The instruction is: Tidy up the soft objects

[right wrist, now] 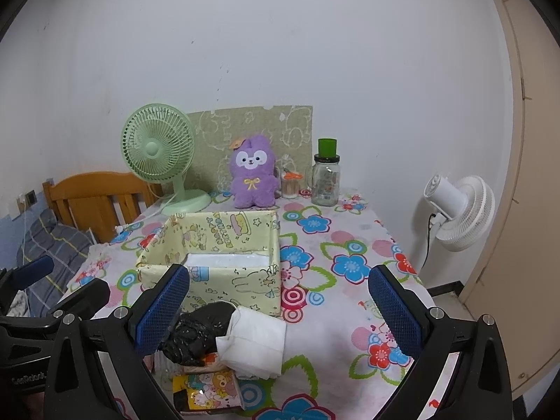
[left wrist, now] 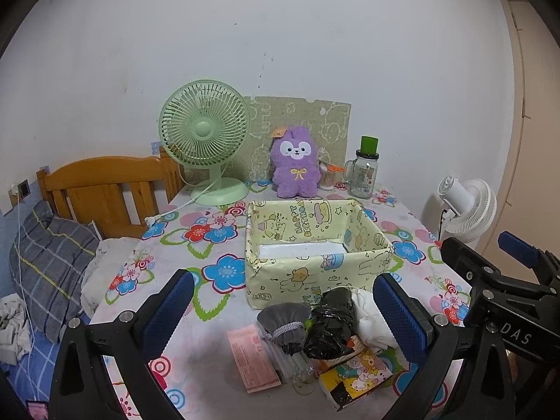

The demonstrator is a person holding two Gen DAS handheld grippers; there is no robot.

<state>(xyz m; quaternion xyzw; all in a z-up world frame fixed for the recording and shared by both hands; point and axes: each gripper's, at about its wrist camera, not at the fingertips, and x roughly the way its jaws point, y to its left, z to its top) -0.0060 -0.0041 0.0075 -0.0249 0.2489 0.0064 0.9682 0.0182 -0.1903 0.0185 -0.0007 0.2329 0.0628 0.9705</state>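
A yellow cartoon-print box (left wrist: 315, 269) (right wrist: 217, 280) stands open-topped mid-table, with only its white bottom showing inside. In front of it lie a grey drawstring pouch (left wrist: 285, 325), a crumpled black plastic bag (left wrist: 332, 325) (right wrist: 196, 332), a folded white cloth (left wrist: 371, 325) (right wrist: 255, 343), a pink slip (left wrist: 252, 360) and a cartoon tissue pack (left wrist: 357, 374) (right wrist: 210, 388). My left gripper (left wrist: 283, 311) is open, its blue pads either side of this pile. My right gripper (right wrist: 280, 304) is open above the white cloth. A purple plush (left wrist: 295, 168) (right wrist: 253, 176) sits at the back.
A green fan (left wrist: 206, 143) (right wrist: 159, 154), a glass jar with a green lid (left wrist: 364, 171) (right wrist: 325, 178) and a small cup (left wrist: 327, 176) stand along the back wall. A white fan (left wrist: 469, 210) (right wrist: 458, 210) is off the table's right edge. A bed with a wooden headboard (left wrist: 105, 192) lies left.
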